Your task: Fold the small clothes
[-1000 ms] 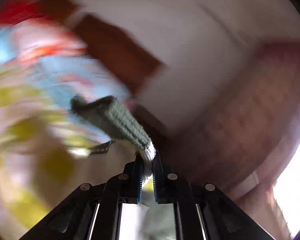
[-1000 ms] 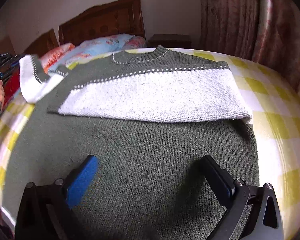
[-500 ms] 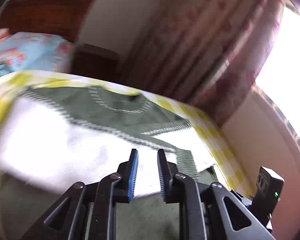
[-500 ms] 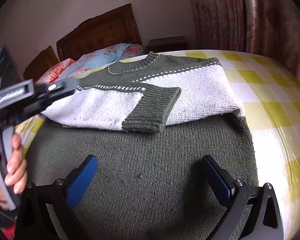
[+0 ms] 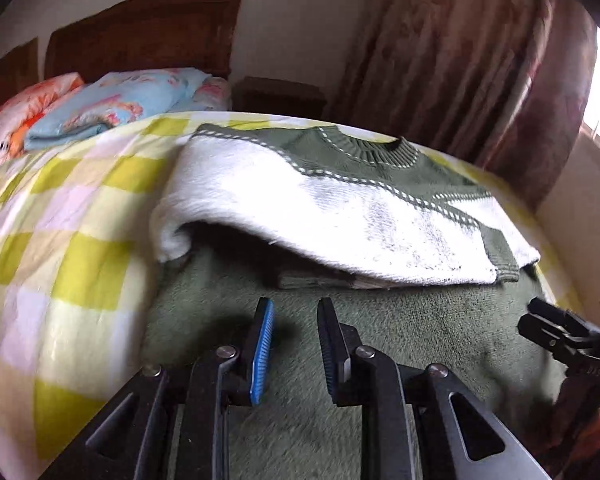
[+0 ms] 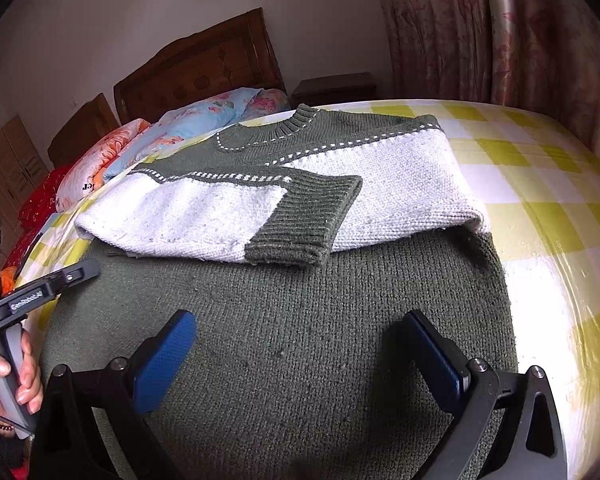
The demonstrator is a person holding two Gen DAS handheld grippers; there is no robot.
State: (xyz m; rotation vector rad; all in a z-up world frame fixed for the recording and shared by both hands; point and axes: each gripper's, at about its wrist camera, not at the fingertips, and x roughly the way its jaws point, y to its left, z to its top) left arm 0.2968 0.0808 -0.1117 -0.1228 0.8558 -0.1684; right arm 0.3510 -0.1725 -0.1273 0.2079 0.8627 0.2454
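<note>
I have the sweater (image 6: 284, 320) lying flat on the checked bedspread (image 6: 540, 184), its green body spread right under and ahead of both sets of jaws. Both white sleeves are folded across the chest; the green cuff (image 6: 308, 216) of the upper one lies just beyond my right jaws, past the midline.

My left gripper (image 5: 294, 320) has just let its jaws part a little. They stand slightly apart, with nothing between them, low over the green knit near the folded sleeve's lower edge.

My right gripper (image 6: 300, 352) has its jaws wide apart, empty, over the sweater's lower body. The hand (image 6: 8, 384) on the left tool's handle shows at my right camera's left edge.
</note>
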